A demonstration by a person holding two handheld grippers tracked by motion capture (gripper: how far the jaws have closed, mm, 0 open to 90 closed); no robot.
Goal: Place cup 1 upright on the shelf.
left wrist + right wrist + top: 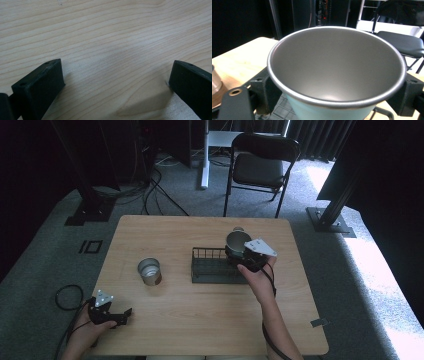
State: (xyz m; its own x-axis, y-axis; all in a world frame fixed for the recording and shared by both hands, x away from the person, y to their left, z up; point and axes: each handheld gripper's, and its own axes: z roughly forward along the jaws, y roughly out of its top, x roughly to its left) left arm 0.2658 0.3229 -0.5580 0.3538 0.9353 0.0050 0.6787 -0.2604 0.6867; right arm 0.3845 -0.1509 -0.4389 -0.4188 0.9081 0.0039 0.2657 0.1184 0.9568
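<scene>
Metal cup (337, 75) sits squarely between the jaws of the right gripper (248, 254), which press against its pale blue outer wall from both sides just under the rolled rim. In the right gripper view the cup's open mouth faces up and toward the camera, its grey inside bare, and its body rises well above the jaw tips. Below the held cup lies the black wire rack (212, 267); in the high view the cup hangs over the rack's right end, beyond the claw's far side. I cannot tell whether the cup's base touches the rack.

A second cup, the silver tin (149, 271), stands upright on the table (200, 320), well to the left of the right claw and apart from the rack.

The left gripper (116, 315) rests low near the table's near left corner, far from both cups. Its jaws stand wide apart over bare wood, with nothing between them.
</scene>
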